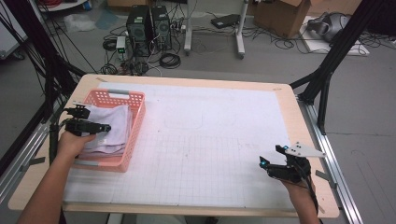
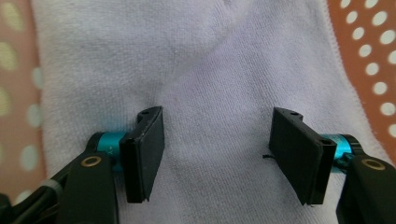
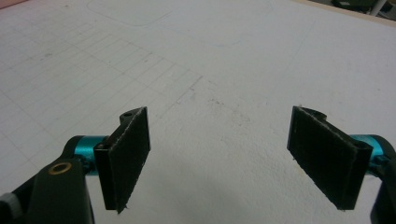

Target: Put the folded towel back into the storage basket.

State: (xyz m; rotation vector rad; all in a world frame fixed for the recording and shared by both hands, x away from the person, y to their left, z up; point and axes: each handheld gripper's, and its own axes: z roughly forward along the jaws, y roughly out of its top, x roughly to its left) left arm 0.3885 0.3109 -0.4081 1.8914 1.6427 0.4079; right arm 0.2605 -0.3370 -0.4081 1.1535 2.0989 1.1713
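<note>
Near the table's front right corner: right gripper [image 1: 272, 157], jaws wide apart over the bare white mat [image 3: 224, 60], holding nothing. Farther, at the left edge: left gripper [image 2: 217, 156], jaws spread, hovering just over a folded towel [image 2: 196, 70] in the pink basket [image 1: 137, 122]. Soft, light, limp, not fragile; likely best pinched at a raised fold or hem.

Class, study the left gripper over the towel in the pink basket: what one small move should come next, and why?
Probably lower the left gripper a little and close on the towel. Its jaws stand open just above the folded cloth, with nothing between them yet, and the towel lies in the pink basket. The right gripper waits open over the bare mat.
</note>
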